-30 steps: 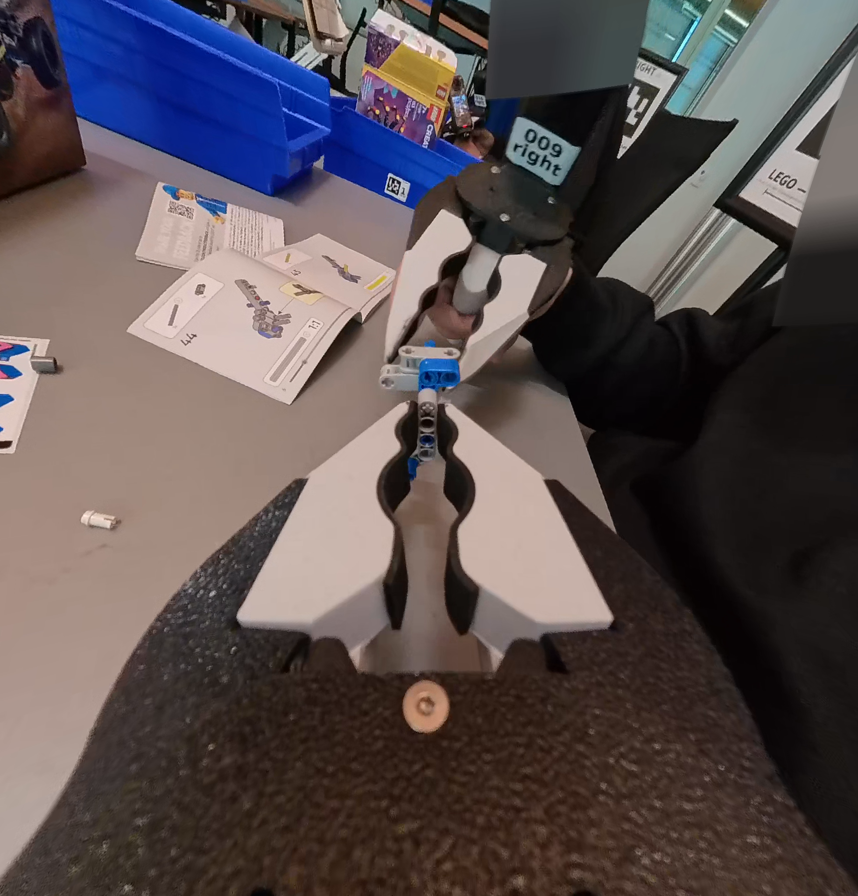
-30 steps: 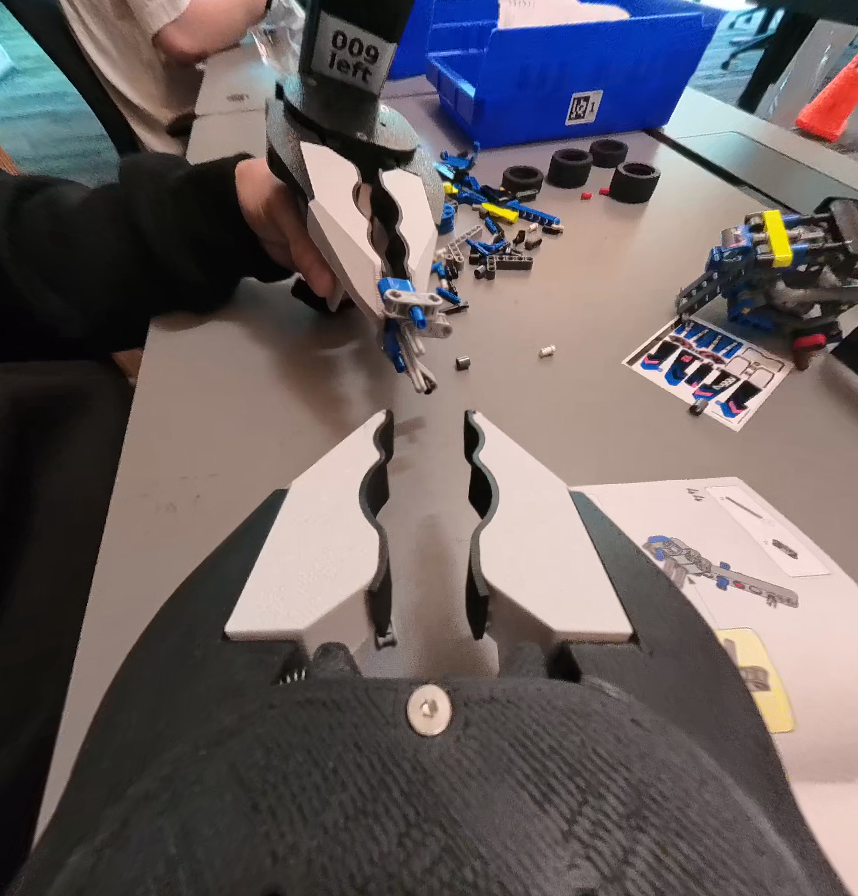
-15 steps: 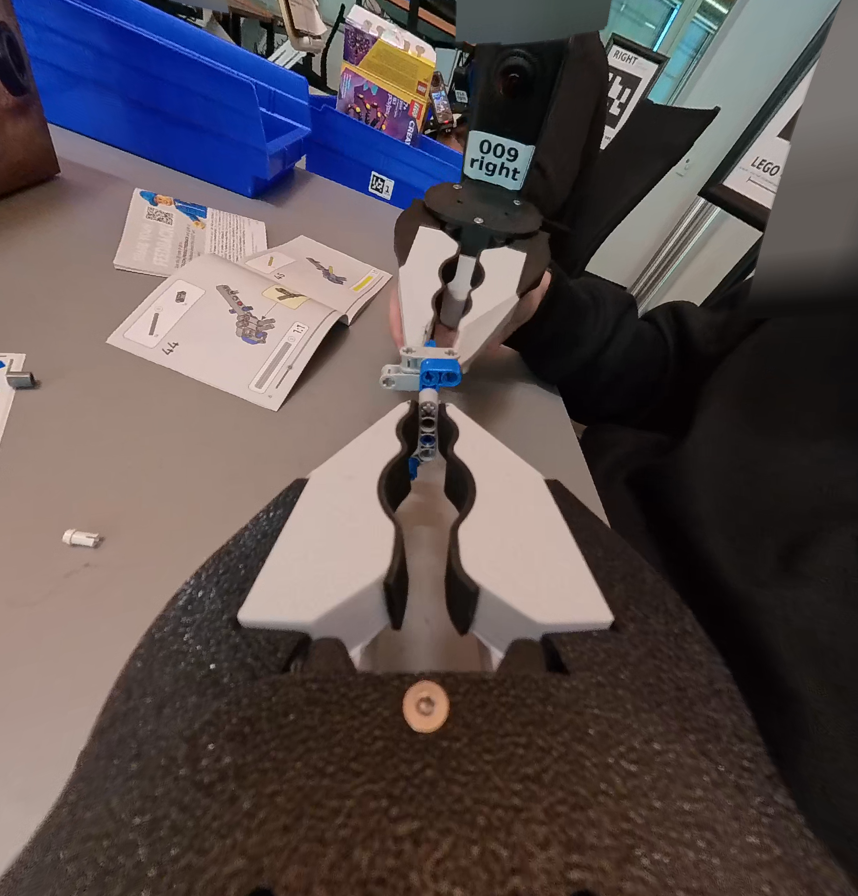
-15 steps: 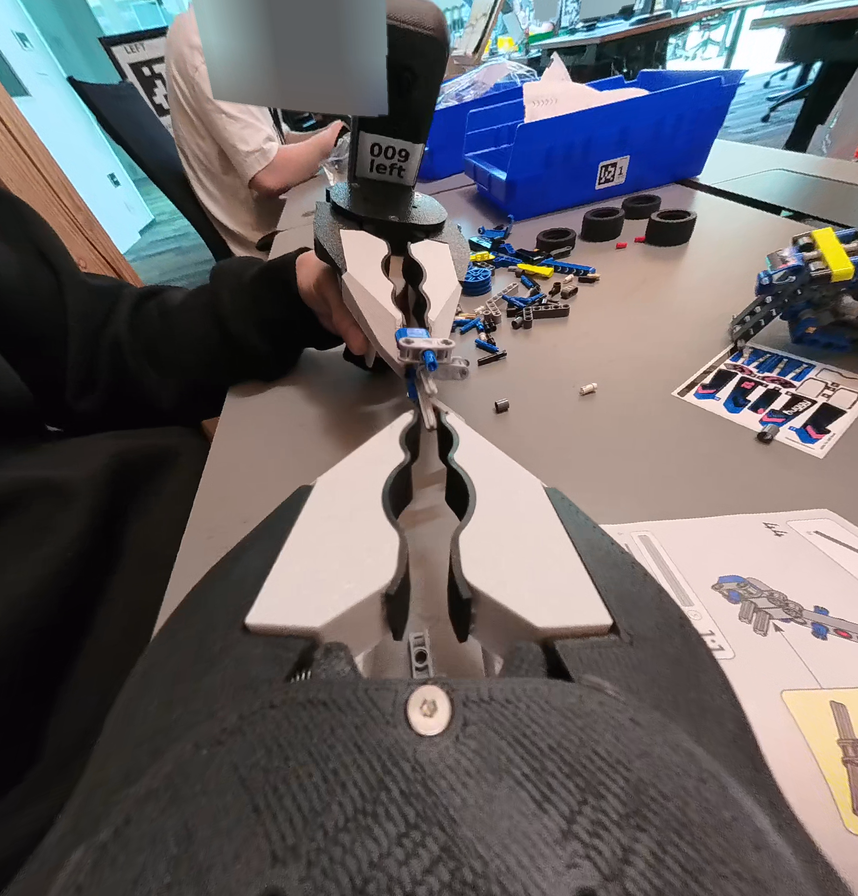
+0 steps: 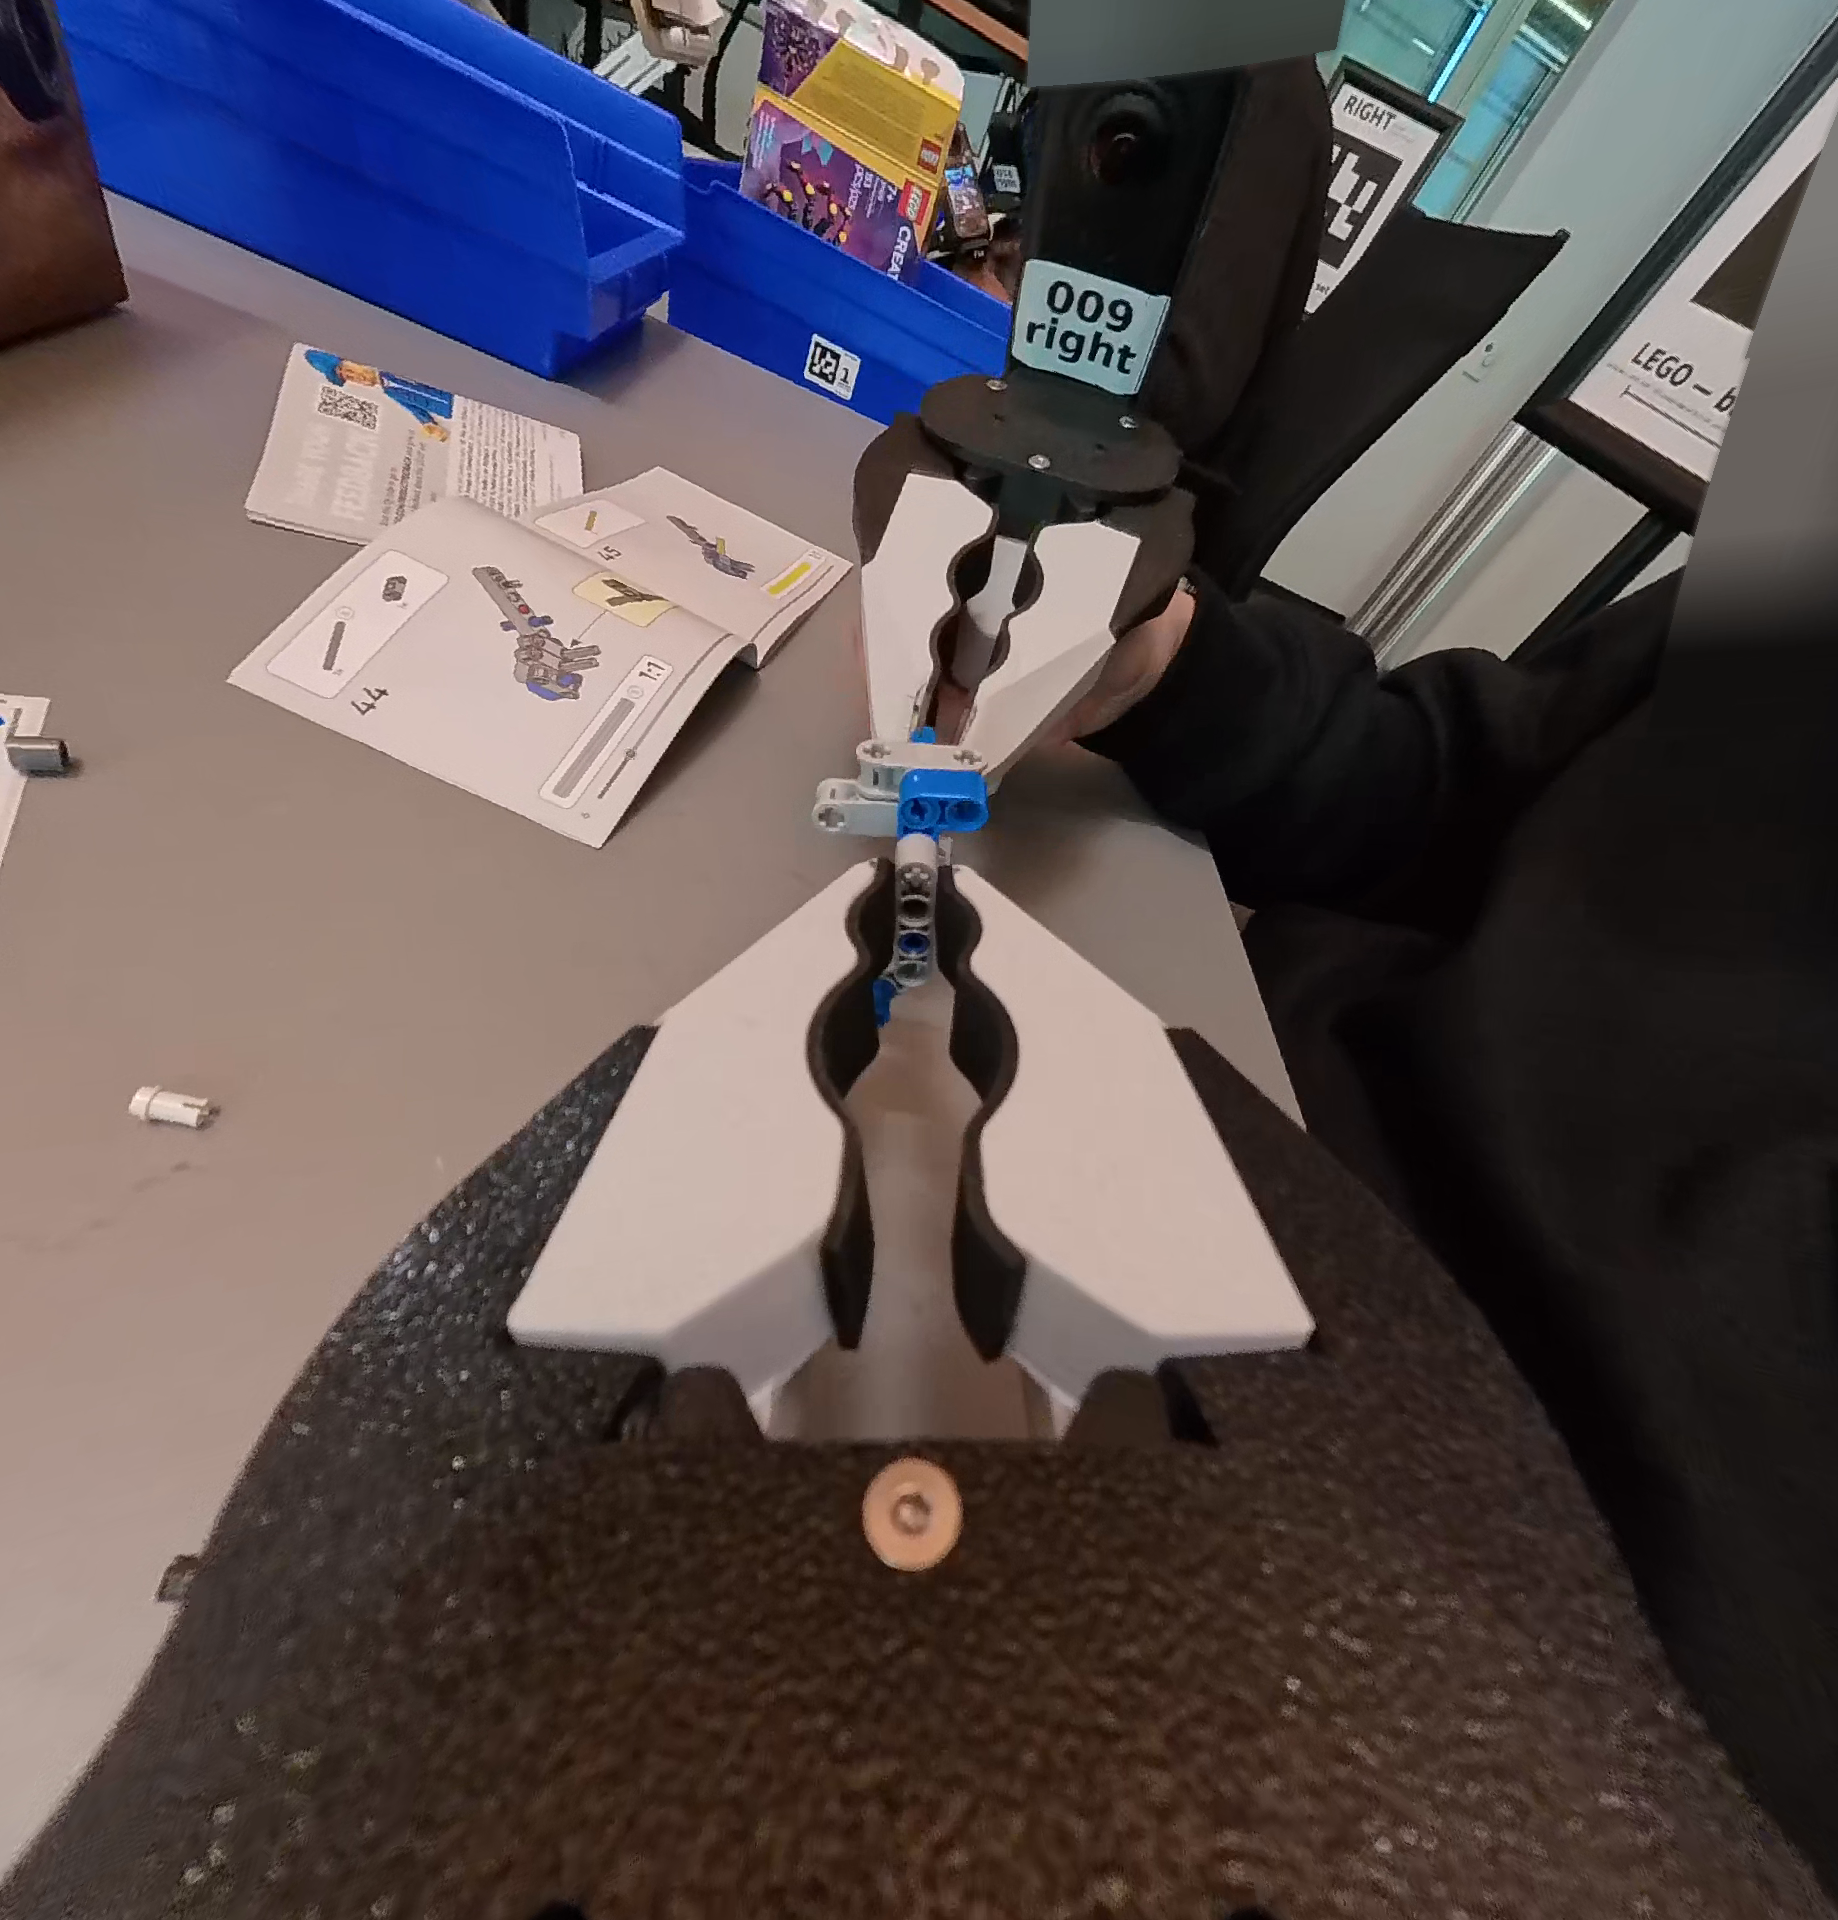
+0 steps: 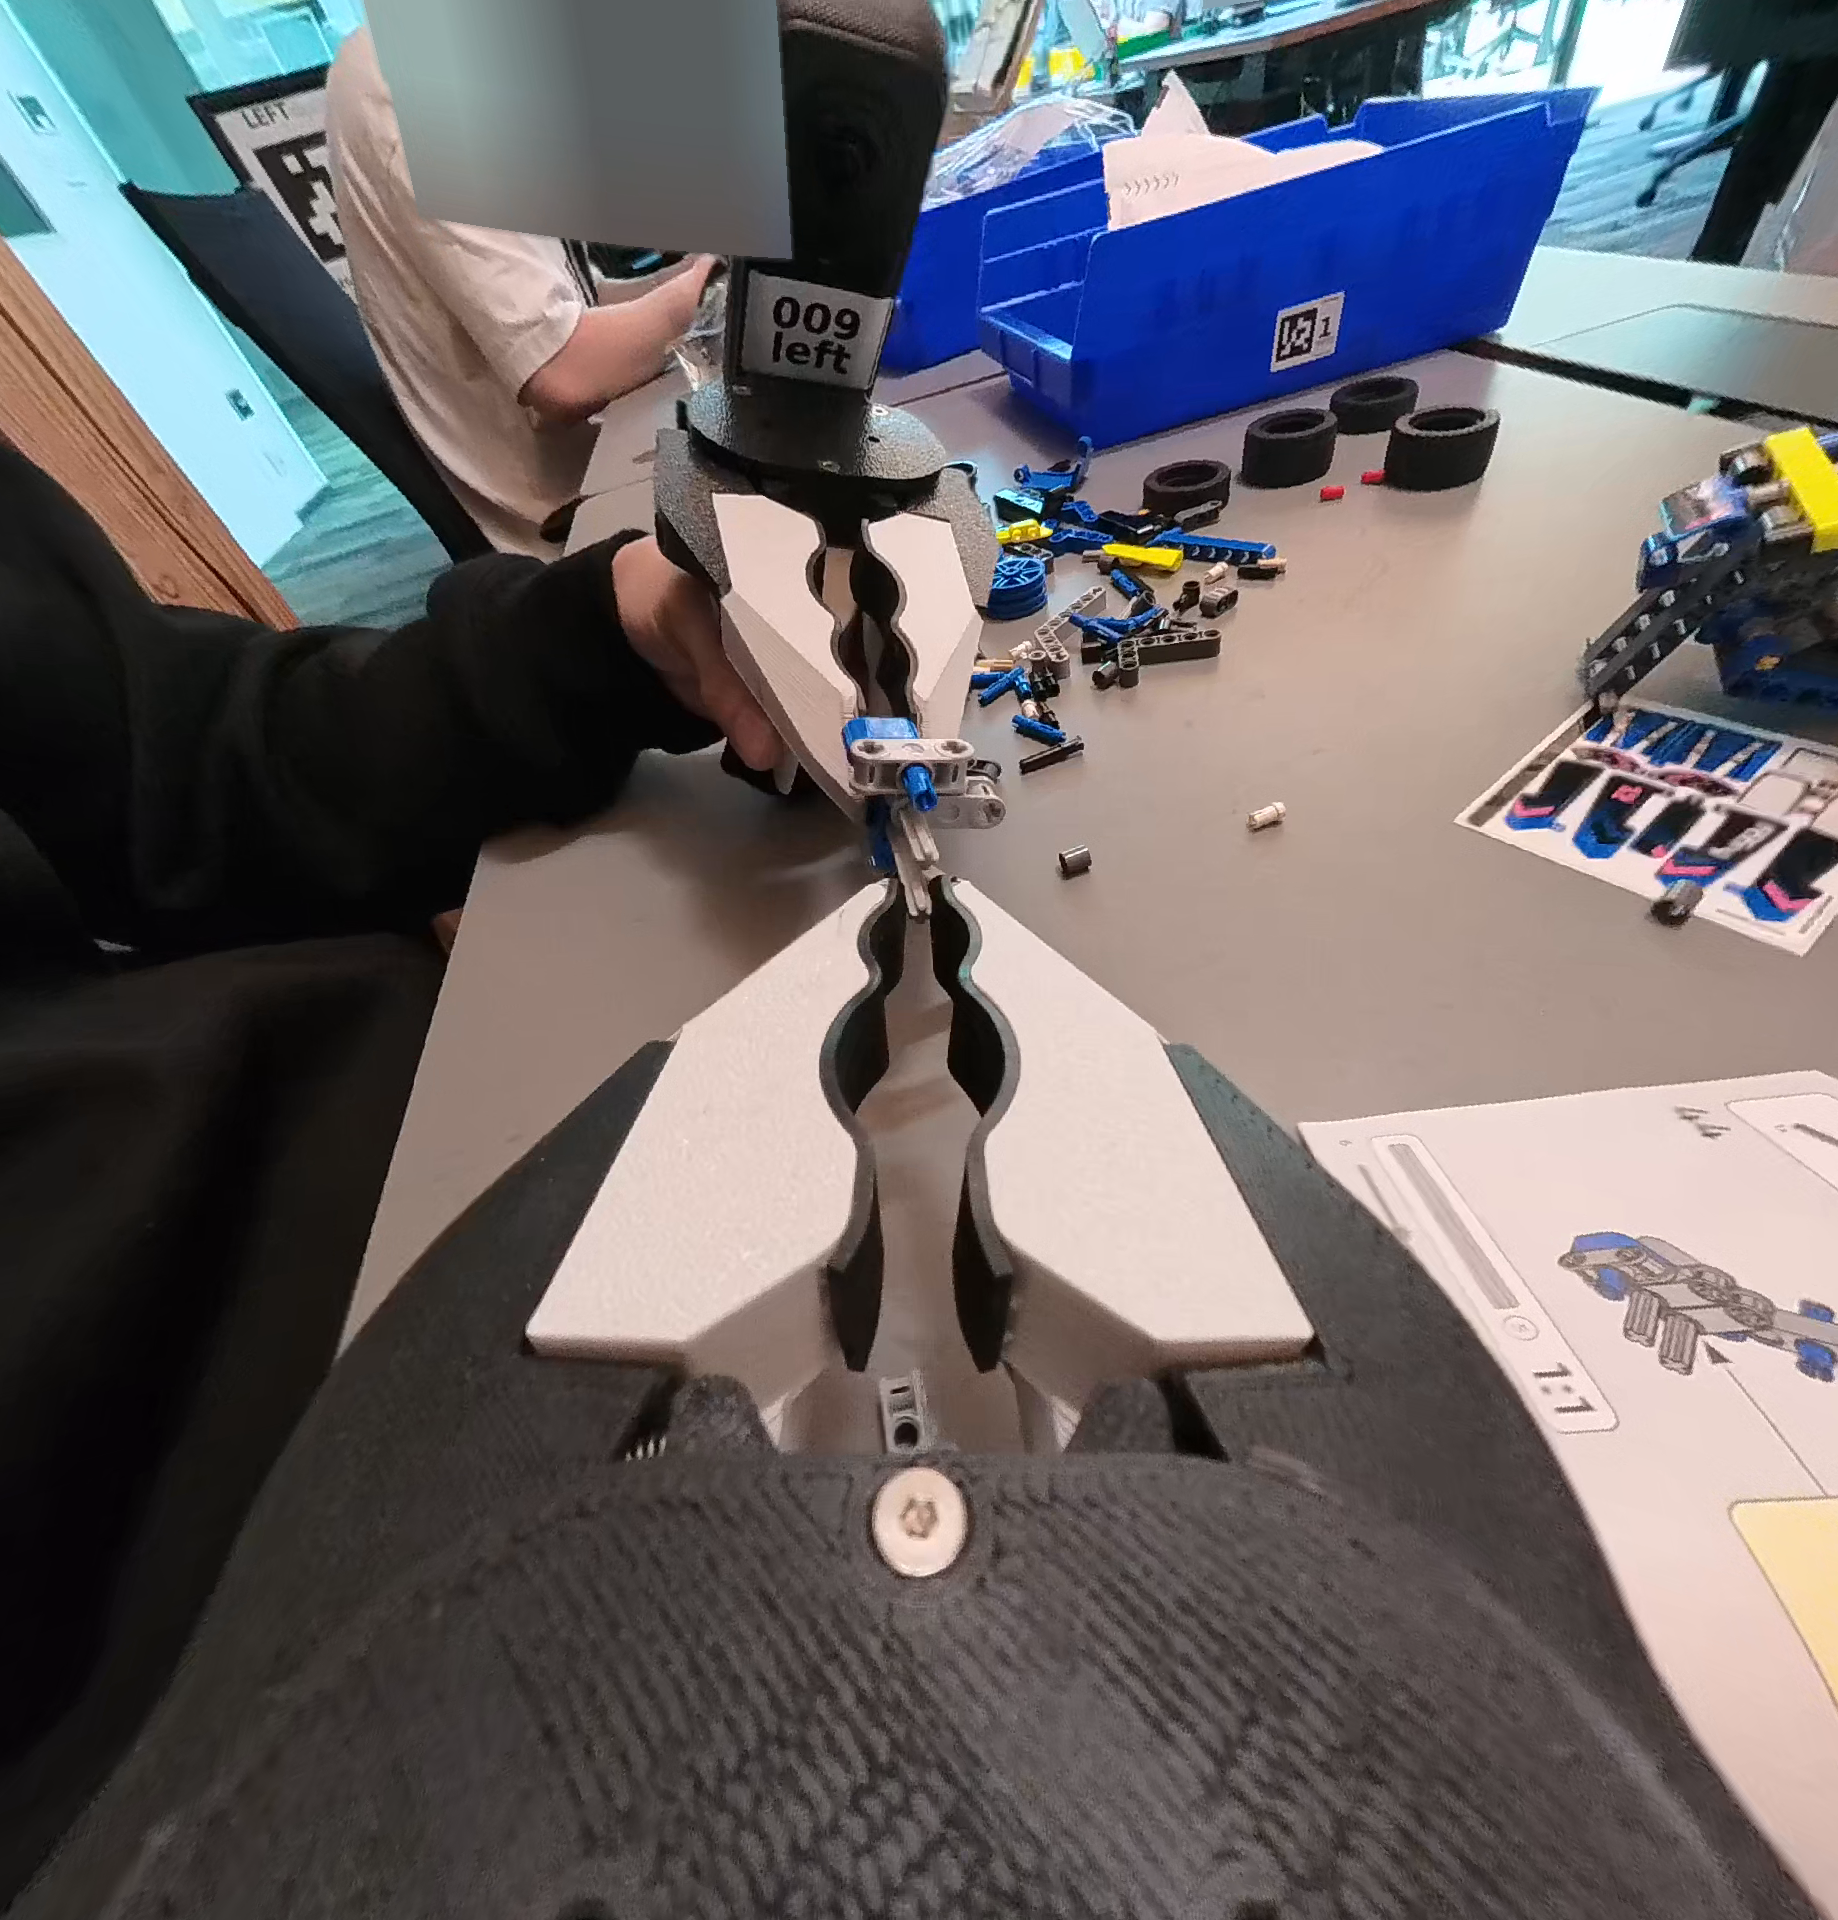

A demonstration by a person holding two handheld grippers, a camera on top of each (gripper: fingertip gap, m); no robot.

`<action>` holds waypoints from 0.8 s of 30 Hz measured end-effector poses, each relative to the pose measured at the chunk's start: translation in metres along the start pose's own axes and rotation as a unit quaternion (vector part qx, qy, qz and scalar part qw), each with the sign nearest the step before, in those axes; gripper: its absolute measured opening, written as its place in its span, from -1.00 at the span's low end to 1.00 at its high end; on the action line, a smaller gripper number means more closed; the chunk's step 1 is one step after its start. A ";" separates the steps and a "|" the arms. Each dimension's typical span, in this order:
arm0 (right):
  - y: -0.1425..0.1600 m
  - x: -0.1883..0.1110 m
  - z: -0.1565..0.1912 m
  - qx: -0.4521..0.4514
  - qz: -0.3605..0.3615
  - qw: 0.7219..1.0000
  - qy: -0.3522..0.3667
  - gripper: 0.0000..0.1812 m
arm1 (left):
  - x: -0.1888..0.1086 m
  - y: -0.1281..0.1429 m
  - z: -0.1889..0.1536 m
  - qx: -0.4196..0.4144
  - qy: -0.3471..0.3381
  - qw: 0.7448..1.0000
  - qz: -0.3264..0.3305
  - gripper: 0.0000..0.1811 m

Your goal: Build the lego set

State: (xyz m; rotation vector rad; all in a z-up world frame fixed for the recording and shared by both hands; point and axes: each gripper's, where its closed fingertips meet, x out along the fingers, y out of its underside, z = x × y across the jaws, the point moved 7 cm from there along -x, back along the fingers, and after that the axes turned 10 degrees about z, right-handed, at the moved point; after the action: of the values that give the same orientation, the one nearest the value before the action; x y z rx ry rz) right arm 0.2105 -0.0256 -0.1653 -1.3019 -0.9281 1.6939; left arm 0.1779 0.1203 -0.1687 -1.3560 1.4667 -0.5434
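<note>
A small grey and blue Lego assembly hangs in the air above the grey table, held between both grippers. My left gripper is shut on its grey holed beam. My right gripper is shut on the grey prongs at the assembly's other end. The two grippers point at each other, tip to tip. The right gripper also shows in the left wrist view, and the left gripper in the right wrist view. A short grey beam lies deep between the right gripper's fingers.
An open instruction booklet lies beyond the grippers. On the table are a pile of loose parts, black tyres, a sticker sheet, a partly built blue model and a white pin. Blue bins stand behind. About 12 centimetres separates my left fingertips from the white pin. It is also in sight in the right wrist view.
My right gripper was open and apart from the assembly a second ago; it has moved in and shut on its free end. My left gripper has kept its hold.
</note>
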 end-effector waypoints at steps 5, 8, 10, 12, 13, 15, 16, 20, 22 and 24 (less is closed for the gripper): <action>-0.001 -0.001 -0.002 0.045 -0.014 0.998 -0.031 -0.96 | 0.000 -0.002 -0.005 0.076 -0.040 0.996 0.004 -0.95; -0.001 0.000 -0.001 0.047 -0.015 0.998 -0.037 -0.96 | -0.001 -0.001 -0.004 0.059 -0.022 0.998 0.002 -0.95; -0.002 -0.001 -0.001 0.040 -0.019 0.998 -0.038 -0.97 | -0.001 -0.001 -0.003 0.032 -0.009 0.999 0.000 -0.95; -0.002 -0.001 -0.002 0.037 -0.020 0.999 -0.026 -0.97 | 0.001 0.000 -0.002 0.022 -0.012 1.000 0.006 -0.95; -0.003 -0.001 -0.002 0.031 -0.026 0.999 -0.027 -0.97 | 0.002 0.001 -0.002 0.023 -0.014 1.000 0.013 -0.95; -0.006 -0.002 -0.001 0.034 -0.038 0.998 -0.030 -0.97 | 0.005 0.001 -0.003 0.027 -0.018 0.999 0.024 -0.94; -0.006 -0.002 0.000 0.033 -0.033 0.999 -0.029 -0.97 | 0.006 0.001 -0.003 0.030 -0.021 0.999 0.025 -0.94; -0.011 -0.004 0.001 0.030 -0.044 0.998 -0.022 -0.96 | 0.003 -0.002 -0.004 0.036 -0.022 0.999 0.005 -0.94; -0.011 -0.004 0.000 0.039 -0.055 0.997 -0.025 -0.96 | 0.002 -0.003 -0.004 0.031 -0.019 0.999 -0.010 -0.95; -0.012 -0.005 -0.004 0.055 -0.072 0.996 -0.020 -0.96 | 0.002 -0.005 -0.002 0.022 -0.025 0.999 -0.018 -0.95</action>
State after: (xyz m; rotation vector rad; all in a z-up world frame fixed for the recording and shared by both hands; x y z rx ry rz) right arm 0.2166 -0.0245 -0.1534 -1.1056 -0.9161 1.6410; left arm 0.1782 0.1168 -0.1646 -1.3548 1.3849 -0.5587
